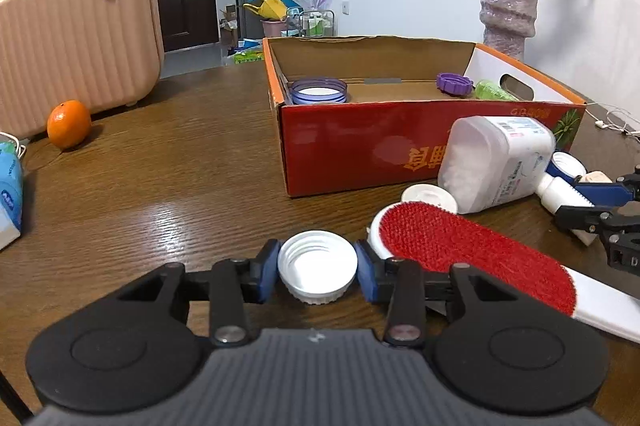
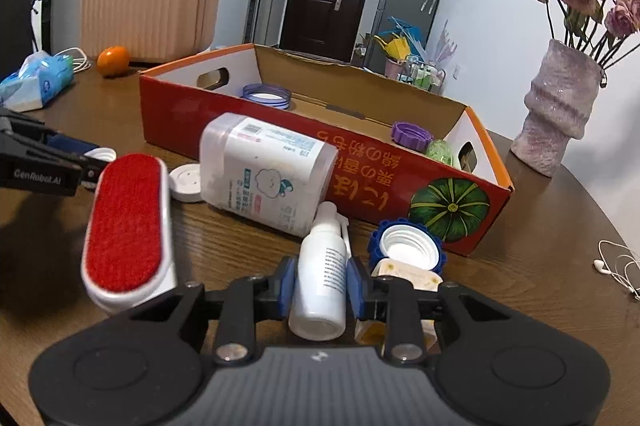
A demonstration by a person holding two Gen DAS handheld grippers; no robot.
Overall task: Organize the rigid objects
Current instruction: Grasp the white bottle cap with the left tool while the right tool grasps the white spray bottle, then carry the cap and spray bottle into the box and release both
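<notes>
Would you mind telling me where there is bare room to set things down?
Free: the box floor between the purple-rimmed lid and purple cap; the tabletop between orange and box. Crowded: around the lint brush and large bottle.

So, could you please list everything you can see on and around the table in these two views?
cardboard box: 1, red-orange, centre of table, open.
wide lid: 1, purple-rimmed, in box, left end.
purple cap: 1, in box, right end.
green item: 1, in box beside purple cap.
large jar: 1, white, lying before box.
round lid: 1, white, beside jar.
lint brush: 1, red and white, on table.
blue cap: 1, blue-rimmed, near box corner.
orange: 1, by suitcase.
suitcase: 1, peach.
tissue pack: 1, blue.
vase: 1, pinkish, with flowers.
earphones: 1, white.
left gripper: around white cap.
right gripper: around small white bottle.
</notes>
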